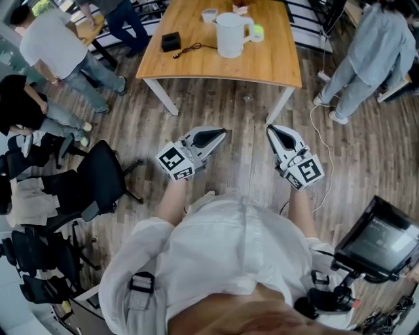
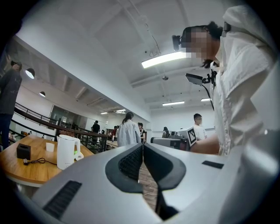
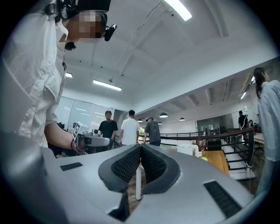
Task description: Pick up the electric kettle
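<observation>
A white electric kettle [image 1: 232, 34] stands on the wooden table [image 1: 196, 65] ahead of me; it also shows at the left of the left gripper view as the kettle [image 2: 66, 151], and partly behind the jaw in the right gripper view as the kettle [image 3: 191, 149]. My left gripper [image 1: 221, 133] and right gripper [image 1: 270, 129] are held level above the wood floor, well short of the table, tips pointing toward it. Both are shut with nothing between their pads.
On the table lie a black box [image 1: 171, 42] with a cable, a small cup [image 1: 209, 14] and a green-and-white object [image 1: 257, 31]. Black office chairs [image 1: 98, 180] stand at the left, a monitor [image 1: 380, 241] at the right. People stand around the table's far sides.
</observation>
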`<act>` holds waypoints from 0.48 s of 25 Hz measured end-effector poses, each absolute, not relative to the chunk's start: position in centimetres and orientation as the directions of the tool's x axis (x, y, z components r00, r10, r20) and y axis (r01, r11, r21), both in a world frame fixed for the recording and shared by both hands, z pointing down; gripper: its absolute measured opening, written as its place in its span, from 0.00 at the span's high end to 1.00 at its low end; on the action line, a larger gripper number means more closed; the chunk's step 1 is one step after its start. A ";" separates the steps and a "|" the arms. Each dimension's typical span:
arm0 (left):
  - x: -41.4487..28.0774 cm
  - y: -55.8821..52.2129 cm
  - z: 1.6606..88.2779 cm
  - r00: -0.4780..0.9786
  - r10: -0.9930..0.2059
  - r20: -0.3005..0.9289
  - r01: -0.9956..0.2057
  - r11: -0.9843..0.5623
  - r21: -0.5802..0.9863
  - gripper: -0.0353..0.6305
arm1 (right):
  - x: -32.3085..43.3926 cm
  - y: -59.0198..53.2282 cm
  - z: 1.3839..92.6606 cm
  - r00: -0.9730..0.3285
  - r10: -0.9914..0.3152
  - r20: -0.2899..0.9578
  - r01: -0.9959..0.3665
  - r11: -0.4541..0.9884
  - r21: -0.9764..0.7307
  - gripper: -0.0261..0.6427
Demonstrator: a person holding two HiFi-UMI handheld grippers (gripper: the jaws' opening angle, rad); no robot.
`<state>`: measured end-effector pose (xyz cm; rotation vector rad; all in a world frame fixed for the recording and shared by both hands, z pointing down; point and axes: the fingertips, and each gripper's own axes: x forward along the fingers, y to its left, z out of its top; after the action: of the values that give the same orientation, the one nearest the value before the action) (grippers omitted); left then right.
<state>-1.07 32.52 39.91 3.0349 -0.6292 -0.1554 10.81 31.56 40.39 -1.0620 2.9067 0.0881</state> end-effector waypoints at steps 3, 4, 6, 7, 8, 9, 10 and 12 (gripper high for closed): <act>-1.1 32.7 40.1 0.911 -0.403 -0.091 -0.399 -0.915 0.059 0.93 | 10.9 31.7 40.5 -0.768 -0.638 -0.063 -0.640 0.767 0.039 0.94; -1.0 32.8 40.2 0.910 -0.403 -0.091 -0.399 -0.915 0.059 0.93 | 11.0 31.8 40.6 -0.768 -0.637 -0.064 -0.640 0.767 0.039 0.94; -0.8 33.0 40.3 0.911 -0.403 -0.092 -0.399 -0.915 0.055 0.93 | 11.3 31.8 40.7 -0.768 -0.637 -0.066 -0.640 0.768 0.038 0.94; -0.6 33.0 40.4 0.911 -0.403 -0.091 -0.399 -0.915 0.054 0.93 | 11.4 31.8 40.8 -0.769 -0.636 -0.065 -0.639 0.768 0.037 0.94; -0.4 32.9 40.6 0.911 -0.403 -0.089 -0.400 -0.915 0.054 0.93 | 11.6 31.7 40.9 -0.769 -0.636 -0.065 -0.638 0.769 0.035 0.94; -0.2 32.8 40.7 0.911 -0.404 -0.086 -0.401 -0.914 0.055 0.93 | 11.9 31.5 41.1 -0.770 -0.635 -0.064 -0.637 0.770 0.032 0.94; 0.1 32.6 40.8 0.910 -0.405 -0.083 -0.402 -0.914 0.056 0.93 | 12.1 31.3 41.2 -0.771 -0.633 -0.062 -0.636 0.771 0.030 0.94; 0.3 32.2 40.8 0.911 -0.405 -0.083 -0.401 -0.914 0.056 0.93 | 12.3 30.9 41.2 -0.774 -0.631 -0.062 -0.633 0.774 0.029 0.94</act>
<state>0.29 32.19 40.79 3.0341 -0.6404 -0.1436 12.27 30.86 41.22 -1.0384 2.9123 0.0748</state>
